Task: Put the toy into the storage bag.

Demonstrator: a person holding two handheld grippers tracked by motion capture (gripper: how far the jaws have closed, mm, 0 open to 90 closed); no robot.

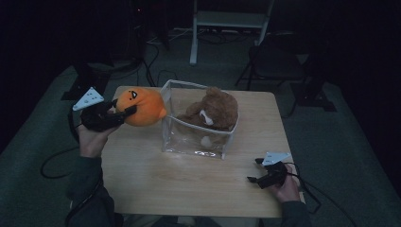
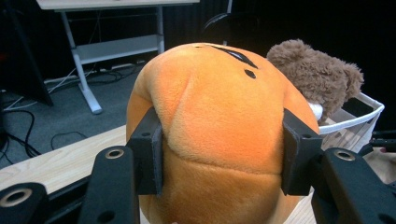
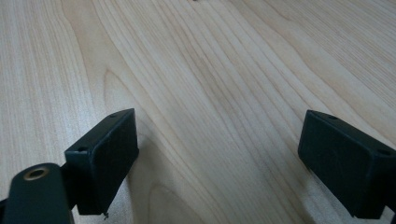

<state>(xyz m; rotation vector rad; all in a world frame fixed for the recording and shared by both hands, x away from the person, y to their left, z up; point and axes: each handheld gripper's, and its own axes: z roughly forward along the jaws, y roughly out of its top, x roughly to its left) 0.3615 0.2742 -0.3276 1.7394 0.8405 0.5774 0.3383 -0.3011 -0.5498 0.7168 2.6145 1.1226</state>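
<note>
The left tool [image 1: 124,112] pinches the orange plush toy [image 1: 140,107], held above the table [image 1: 189,184] just left of the clear bin [image 1: 168,137] holding a brown teddy bear [image 1: 213,111]. The right tool [image 1: 257,171] rests spread, empty, on the table.

The round plush toy [image 1: 138,107] sits between the jaws of the left claw [image 1: 124,111] above the bench's [image 1: 189,184] far left corner, the clear bin [image 1: 197,142] just to its right holds the plush bear [image 1: 213,111], and the right claw [image 1: 257,170] rests on the bench well apart, nearer the person.
</note>
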